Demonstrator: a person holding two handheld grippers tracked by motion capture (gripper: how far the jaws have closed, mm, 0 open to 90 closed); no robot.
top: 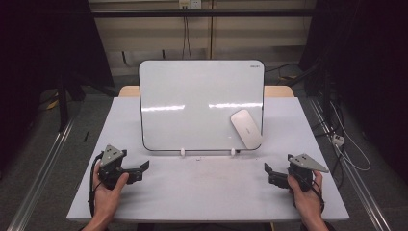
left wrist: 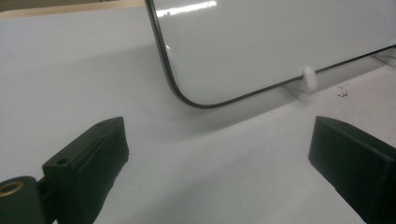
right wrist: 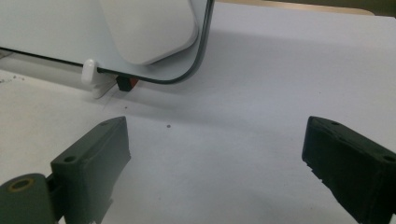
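The left gripper [top: 142, 170] rests near the table's [top: 202, 192] front-left corner with jaws apart, the whiteboard [top: 192, 103] stands propped mid-table bearing an eraser [top: 246, 128] at its lower-right corner, and the right gripper [top: 268, 173] sits front-right, jaws apart.

From where I'm sitting the setup is a pale grey table [top: 202, 192] with a wooden edge [top: 279, 91] peeking out at the back, parked on grey carpet-looking floor [top: 53, 159] with metal rails [top: 41, 168] running along both sides. Back wall [top: 154, 33] is beige panels with a dark horizontal bar [top: 202, 13] across it, a wall socket [top: 189, 4] up top and cables [top: 185, 38] hanging down from it. Both sides are dark curtains [top: 33, 57], and loose cables with a white plug [top: 337, 140] lie on the floor at right.
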